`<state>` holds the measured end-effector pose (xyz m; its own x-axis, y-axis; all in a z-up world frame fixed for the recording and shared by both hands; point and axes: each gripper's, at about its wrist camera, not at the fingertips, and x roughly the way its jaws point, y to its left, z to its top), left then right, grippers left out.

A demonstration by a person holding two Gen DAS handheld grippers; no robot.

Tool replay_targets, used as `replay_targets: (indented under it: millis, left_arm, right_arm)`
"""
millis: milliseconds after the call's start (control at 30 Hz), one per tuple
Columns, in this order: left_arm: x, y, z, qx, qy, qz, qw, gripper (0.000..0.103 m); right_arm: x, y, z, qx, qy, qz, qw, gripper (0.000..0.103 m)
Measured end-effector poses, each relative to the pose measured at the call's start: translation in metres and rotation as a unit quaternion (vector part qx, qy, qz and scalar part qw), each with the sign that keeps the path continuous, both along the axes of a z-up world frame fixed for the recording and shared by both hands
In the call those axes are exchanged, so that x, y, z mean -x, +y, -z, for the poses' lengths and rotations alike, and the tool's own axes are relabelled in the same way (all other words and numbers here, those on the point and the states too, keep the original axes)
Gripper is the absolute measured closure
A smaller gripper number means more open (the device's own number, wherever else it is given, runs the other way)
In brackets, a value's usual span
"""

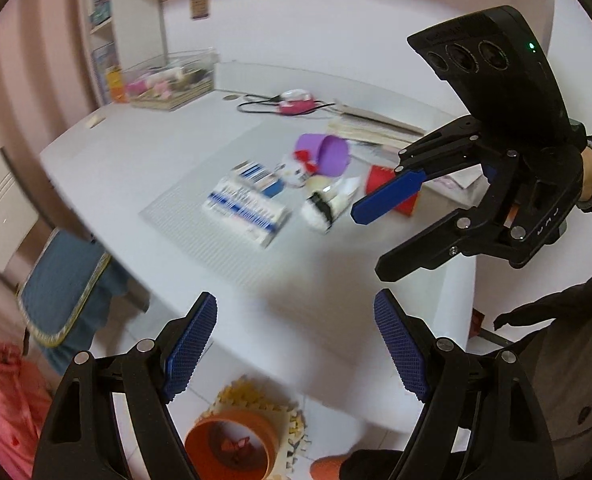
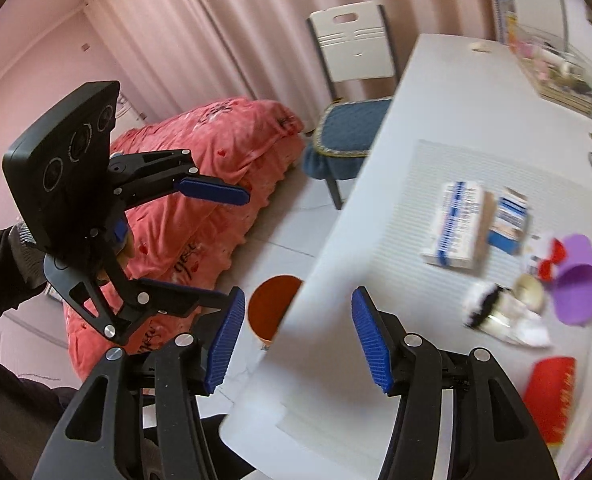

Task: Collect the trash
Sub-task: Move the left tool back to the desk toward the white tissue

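On the white table [image 1: 107, 160] a grey mat [image 1: 199, 236] carries the litter: a long white-and-blue box [image 1: 247, 210] [image 2: 456, 232], a smaller blue box [image 1: 260, 178] [image 2: 510, 220], a crumpled white-and-black wrapper [image 1: 326, 206] [image 2: 492, 312], a purple cup [image 1: 328, 154] [image 2: 576, 292] on its side and a red packet [image 1: 378, 182] [image 2: 552, 392]. An orange bin [image 1: 231, 444] [image 2: 273, 308] stands on the floor below the table edge. My left gripper [image 1: 296, 344] [image 2: 237, 248] hangs open over the near edge, with nothing between its pads. My right gripper [image 2: 296, 340] [image 1: 370, 244] is open and empty too, above the table, short of the litter.
A chair with a blue cushion [image 1: 63, 280] [image 2: 348, 136] stands at the table's side. Pink bedding [image 2: 199, 184] lies beyond the bin. At the back of the table are a clear organiser box [image 1: 171, 80], a pink device with a black cable [image 1: 291, 102] and stacked papers [image 1: 368, 128]. A white plush toy with a red bow [image 1: 296, 168] lies by the cup.
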<state>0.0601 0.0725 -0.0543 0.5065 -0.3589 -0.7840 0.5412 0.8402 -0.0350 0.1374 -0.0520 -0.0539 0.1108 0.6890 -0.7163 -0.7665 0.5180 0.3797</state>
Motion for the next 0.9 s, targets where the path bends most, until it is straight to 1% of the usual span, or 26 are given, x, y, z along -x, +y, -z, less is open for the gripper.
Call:
replay_targets:
  millis: [167,300,400,533,600,700,767,833,900]
  left_arm:
    - [-0.014,-0.029,-0.001,0.006,0.004,0.027,0.9996,0.022]
    - [-0.025,-0.05,0.002,0.005,0.003,0.047,0.9989,0.022]
    - [-0.037,-0.062,0.006,0.006,0.005,0.059,0.9982,0.022]
    - [-0.054,-0.069,0.014,0.004,0.009,0.062,0.998,0.022]
    - [-0.065,-0.067,0.02,0.002,0.013,0.054,0.9985,0.022]
    - [-0.086,-0.06,0.032,0.011,0.031,0.027,0.9991,0.022]
    - [-0.097,-0.055,0.039,0.015,0.037,0.009,0.9992,0.022]
    - [-0.113,-0.052,0.05,0.008,0.041,-0.019,0.9989,0.022]
    - [-0.121,-0.05,0.058,0.005,0.047,-0.037,0.9982,0.022]
  right_arm:
    - [-0.009,-0.04,0.0,0.003,-0.002,0.035,0.999,0.047]
    - [-0.019,-0.069,0.006,0.008,0.004,0.063,0.998,0.047]
    - [-0.023,-0.081,0.012,0.013,0.005,0.075,0.997,0.047]
    - [-0.036,-0.088,0.026,0.023,0.007,0.086,0.996,0.047]
    - [-0.044,-0.088,0.031,0.026,0.01,0.088,0.996,0.047]
    - [-0.057,-0.08,0.043,0.043,0.003,0.085,0.995,0.047]
    - [-0.066,-0.072,0.053,0.057,-0.008,0.078,0.995,0.047]
    - [-0.071,-0.067,0.061,0.068,-0.021,0.071,0.995,0.047]
    - [-0.077,-0.06,0.07,0.084,-0.035,0.066,0.994,0.047]
